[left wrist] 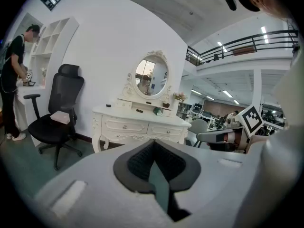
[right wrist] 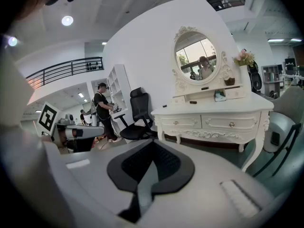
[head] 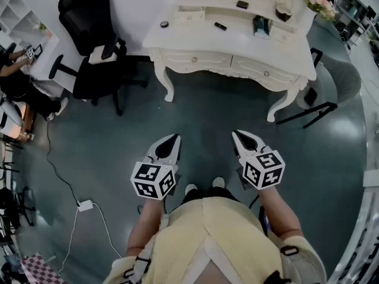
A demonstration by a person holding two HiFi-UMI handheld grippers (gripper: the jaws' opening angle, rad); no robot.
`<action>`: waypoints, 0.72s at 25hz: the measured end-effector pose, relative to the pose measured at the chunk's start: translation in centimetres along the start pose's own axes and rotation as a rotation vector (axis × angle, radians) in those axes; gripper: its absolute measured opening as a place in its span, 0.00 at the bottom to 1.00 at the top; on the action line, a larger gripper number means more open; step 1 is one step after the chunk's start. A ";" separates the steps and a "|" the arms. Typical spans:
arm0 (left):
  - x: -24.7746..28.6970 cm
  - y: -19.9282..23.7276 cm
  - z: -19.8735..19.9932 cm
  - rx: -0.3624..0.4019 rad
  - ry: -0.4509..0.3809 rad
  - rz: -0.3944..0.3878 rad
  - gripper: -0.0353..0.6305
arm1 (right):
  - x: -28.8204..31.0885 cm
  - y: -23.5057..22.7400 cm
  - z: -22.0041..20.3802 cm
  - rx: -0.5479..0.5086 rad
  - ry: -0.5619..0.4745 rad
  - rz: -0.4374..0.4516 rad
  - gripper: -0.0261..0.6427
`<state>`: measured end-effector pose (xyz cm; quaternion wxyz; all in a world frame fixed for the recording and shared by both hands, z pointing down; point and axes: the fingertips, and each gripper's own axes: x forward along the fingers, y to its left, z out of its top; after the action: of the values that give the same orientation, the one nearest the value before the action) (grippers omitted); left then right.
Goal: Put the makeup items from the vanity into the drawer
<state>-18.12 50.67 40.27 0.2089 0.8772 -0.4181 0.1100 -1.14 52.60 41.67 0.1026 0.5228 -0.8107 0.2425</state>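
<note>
Both grippers hung over the floor [head: 207,111], well short of the bench [head: 189,35]. The left gripper [head: 176,136] was closed on nothing, and the right gripper [head: 234,133] was also closed and empty. The makeup items lay on the bench top: a round black item [head: 164,23] near its left edge, a dark stick [head: 220,26] mid-top, and a teal item [head: 261,25] further right. Both drawers [head: 192,58] were closed. A black chair [head: 89,46] stood left of the bench.
</note>
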 end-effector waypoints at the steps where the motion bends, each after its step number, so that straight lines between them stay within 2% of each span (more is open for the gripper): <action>1: 0.2 -0.1 0.0 -0.001 -0.001 0.001 0.05 | 0.1 -0.1 0.0 0.005 0.002 0.006 0.04; 6: 1.5 -0.2 0.2 -0.010 -0.011 0.028 0.05 | 0.5 -0.8 0.0 0.038 0.011 0.059 0.04; 9: 2.3 0.0 0.0 -0.018 0.012 0.057 0.05 | 0.8 -1.4 0.3 0.023 0.028 0.078 0.04; 14: 3.8 -0.3 0.2 -0.070 0.022 0.060 0.05 | 1.6 -2.3 0.8 -0.002 0.045 0.115 0.04; 18: 5.0 -0.8 0.3 -0.052 0.025 0.065 0.05 | 2.1 -3.4 1.2 -0.012 0.054 0.138 0.04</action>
<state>-14.36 47.51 41.60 0.2334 0.8559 -0.4465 0.1169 1.07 49.16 42.51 0.1107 0.4585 -0.8432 0.2581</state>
